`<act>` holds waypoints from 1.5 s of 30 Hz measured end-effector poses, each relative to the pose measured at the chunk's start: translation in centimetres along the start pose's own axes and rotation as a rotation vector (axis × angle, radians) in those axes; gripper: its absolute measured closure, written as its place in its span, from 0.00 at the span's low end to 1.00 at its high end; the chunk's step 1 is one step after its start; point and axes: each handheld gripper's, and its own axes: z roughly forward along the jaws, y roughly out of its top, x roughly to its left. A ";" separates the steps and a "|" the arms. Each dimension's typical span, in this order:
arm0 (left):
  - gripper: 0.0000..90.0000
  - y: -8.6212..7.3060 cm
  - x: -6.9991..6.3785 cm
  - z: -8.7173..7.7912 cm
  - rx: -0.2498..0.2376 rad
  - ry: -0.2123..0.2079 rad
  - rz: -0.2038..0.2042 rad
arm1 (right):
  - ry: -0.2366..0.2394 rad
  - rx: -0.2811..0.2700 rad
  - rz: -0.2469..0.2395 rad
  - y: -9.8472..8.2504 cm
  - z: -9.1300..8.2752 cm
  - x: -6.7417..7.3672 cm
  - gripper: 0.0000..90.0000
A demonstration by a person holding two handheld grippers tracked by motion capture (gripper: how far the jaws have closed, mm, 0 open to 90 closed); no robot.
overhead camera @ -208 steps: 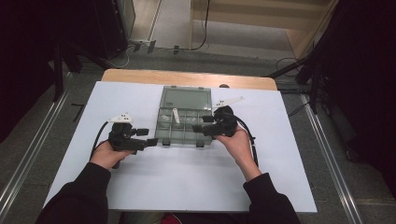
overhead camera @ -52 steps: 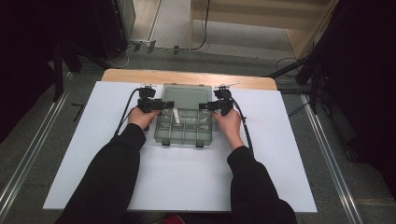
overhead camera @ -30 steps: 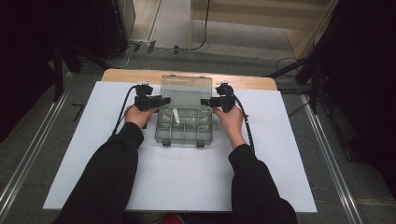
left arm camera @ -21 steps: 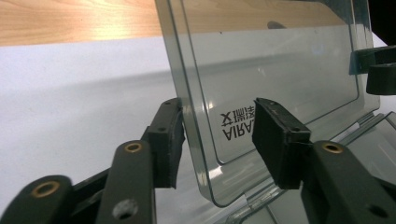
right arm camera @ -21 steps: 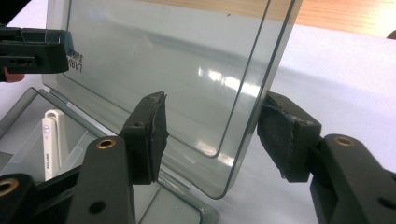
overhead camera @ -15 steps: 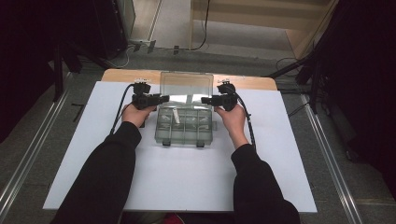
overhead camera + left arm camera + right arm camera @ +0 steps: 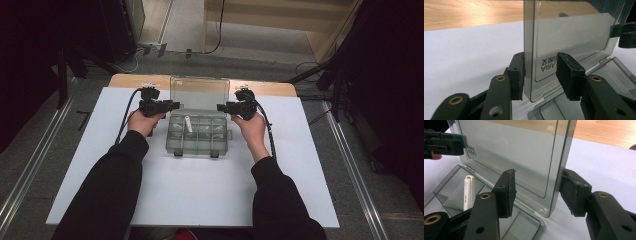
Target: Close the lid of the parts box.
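At a white-topped table [image 7: 200,200], a person holds a clear compartment box's [image 7: 197,136] lid [image 7: 200,93] upright between two hand-held tongs. The left gripper [image 7: 172,105] straddles the lid's left edge: in the left gripper view its outer pad [image 7: 518,75] lies against the smoky plastic, while the inner pad [image 7: 569,75] stands off it, so the lid sits between jaws that have just been closing and do not yet pinch it. The right gripper [image 7: 223,107] straddles the opposite edge the same way, with a gap visible at its inner pad [image 7: 507,192] and its jaws likewise just closing. Just below and between the two tongs, the box's open tray holds a small white stick [image 7: 188,123] propped in one compartment.
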 end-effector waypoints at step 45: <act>0.39 -1.9 -0.4 -4.0 0.057 -0.093 0.016 | 0.001 -0.033 -0.126 -1.3 -1.9 1.7 0.63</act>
